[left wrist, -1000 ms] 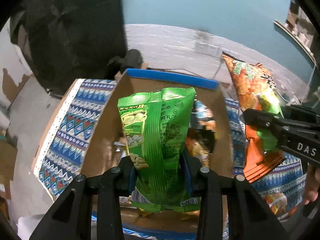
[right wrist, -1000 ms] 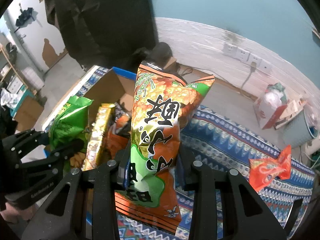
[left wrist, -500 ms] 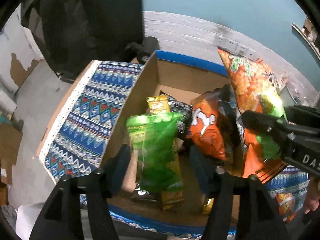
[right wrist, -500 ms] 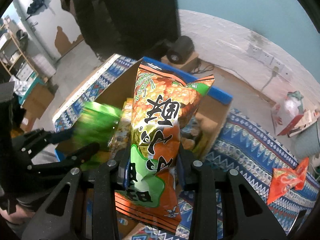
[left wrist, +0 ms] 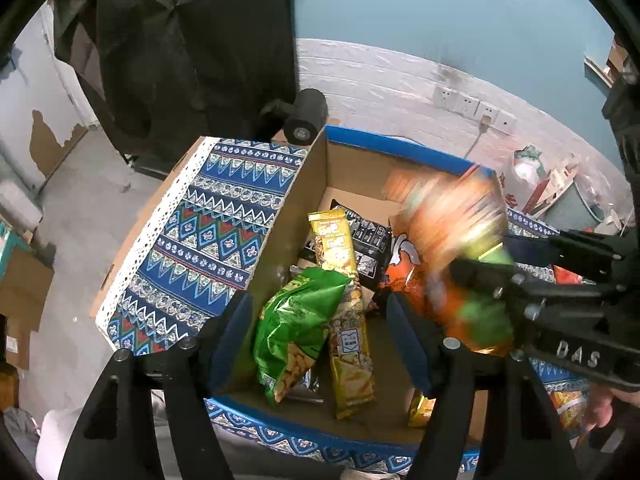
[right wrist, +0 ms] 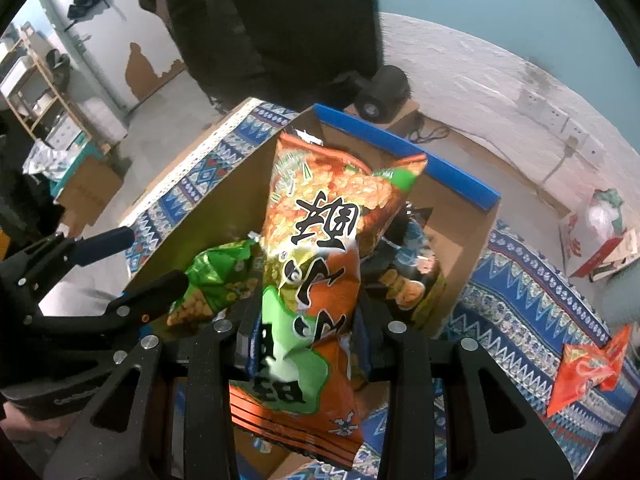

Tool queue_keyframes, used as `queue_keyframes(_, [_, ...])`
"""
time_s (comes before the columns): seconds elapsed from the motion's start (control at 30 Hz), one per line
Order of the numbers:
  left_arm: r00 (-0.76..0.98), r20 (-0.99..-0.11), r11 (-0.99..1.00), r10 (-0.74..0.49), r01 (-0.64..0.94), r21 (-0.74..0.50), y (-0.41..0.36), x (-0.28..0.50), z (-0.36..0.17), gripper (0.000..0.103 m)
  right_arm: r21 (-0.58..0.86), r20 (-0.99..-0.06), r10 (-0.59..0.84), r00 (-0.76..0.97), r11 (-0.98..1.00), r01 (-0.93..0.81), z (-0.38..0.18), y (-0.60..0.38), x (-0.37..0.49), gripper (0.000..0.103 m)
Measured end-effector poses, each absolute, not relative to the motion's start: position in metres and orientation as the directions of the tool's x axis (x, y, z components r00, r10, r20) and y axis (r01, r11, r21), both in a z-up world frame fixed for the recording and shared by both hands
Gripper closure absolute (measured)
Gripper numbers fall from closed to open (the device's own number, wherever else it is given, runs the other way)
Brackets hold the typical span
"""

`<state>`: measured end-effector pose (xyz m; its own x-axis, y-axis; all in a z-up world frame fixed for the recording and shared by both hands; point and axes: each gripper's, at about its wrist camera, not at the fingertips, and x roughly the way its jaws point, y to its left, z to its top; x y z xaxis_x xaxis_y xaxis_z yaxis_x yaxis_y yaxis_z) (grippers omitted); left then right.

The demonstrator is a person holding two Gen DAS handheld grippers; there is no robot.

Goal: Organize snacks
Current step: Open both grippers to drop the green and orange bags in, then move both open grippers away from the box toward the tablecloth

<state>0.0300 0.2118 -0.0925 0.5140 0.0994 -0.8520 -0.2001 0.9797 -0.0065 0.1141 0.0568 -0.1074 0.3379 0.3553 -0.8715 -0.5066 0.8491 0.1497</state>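
In the middle of the left wrist view sits an open cardboard box [left wrist: 312,184] with a blue rim, standing on a blue patterned cloth [left wrist: 224,220]. The left gripper [left wrist: 320,344] hangs over the box's near end with its jaws well apart; they have just been opening, and nothing is pinched between them. Below that gap a green bag [left wrist: 296,320] lies loose inside the box against the left wall, touching a long yellow packet [left wrist: 344,304] beside it. Behind these, toward the upper middle of the frame, lie a black packet [left wrist: 368,236] and an orange pack [left wrist: 404,264].

At the right of that frame the right gripper [left wrist: 516,268] reaches in over the box with an orange bag [left wrist: 452,232], which is blurred there. In the right wrist view the orange bag [right wrist: 320,248] fills the centre, upright between the fingers of the right gripper [right wrist: 304,340]. Those jaws have just been opening; the bag's lower part sits between them, the pads close against it, though I cannot tell whether they press it. The bag's top stands in front of the box [right wrist: 404,148], and the green bag [right wrist: 220,276] shows at centre left beside the left gripper [right wrist: 132,264].

At the lower right of that frame a small red bag [right wrist: 588,368] lies on the cloth [right wrist: 532,292], well apart from the box.
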Motion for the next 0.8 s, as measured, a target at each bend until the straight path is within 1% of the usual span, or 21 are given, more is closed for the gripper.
queue_keyframes(0.03, [0.514,-0.852,0.979,0.101,-0.202,-0.006,0.212,0.03,-0.092,0.032,0.157,-0.872,0.361,0.331,0.846,-0.509,-0.108,0.057,0.114,0.049])
queue_keyframes(0.17, [0.517,-0.85,0.981,0.096,-0.194,-0.008,0.21,0.031,-0.091,0.032,0.16,-0.868,0.362,0.339,0.852,-0.499,-0.104,0.054,0.112,0.041])
queue_keyframes(0.43, [0.536,-0.842,0.991,0.056,-0.136,-0.02,0.191,0.029,-0.085,0.032,0.13,-0.868,0.333,0.367,0.868,-0.48,-0.092,0.03,0.104,0.036])
queue_keyframes(0.57, [0.54,-0.841,0.996,0.036,-0.093,-0.017,0.175,0.027,-0.083,0.032,0.113,-0.876,0.311,0.369,0.876,-0.47,-0.091,0.016,0.098,0.035])
queue_keyframes(0.7, [0.544,-0.839,0.999,0.007,-0.033,-0.013,0.152,0.025,-0.081,0.032,0.093,-0.885,0.286,0.367,0.881,-0.463,-0.09,-0.002,0.089,0.034])
queue_keyframes(0.8, [0.541,-0.841,1.0,-0.009,0.02,0.002,0.132,0.023,-0.082,0.032,0.071,-0.893,0.261,0.366,0.886,-0.458,-0.09,-0.018,0.081,0.031])
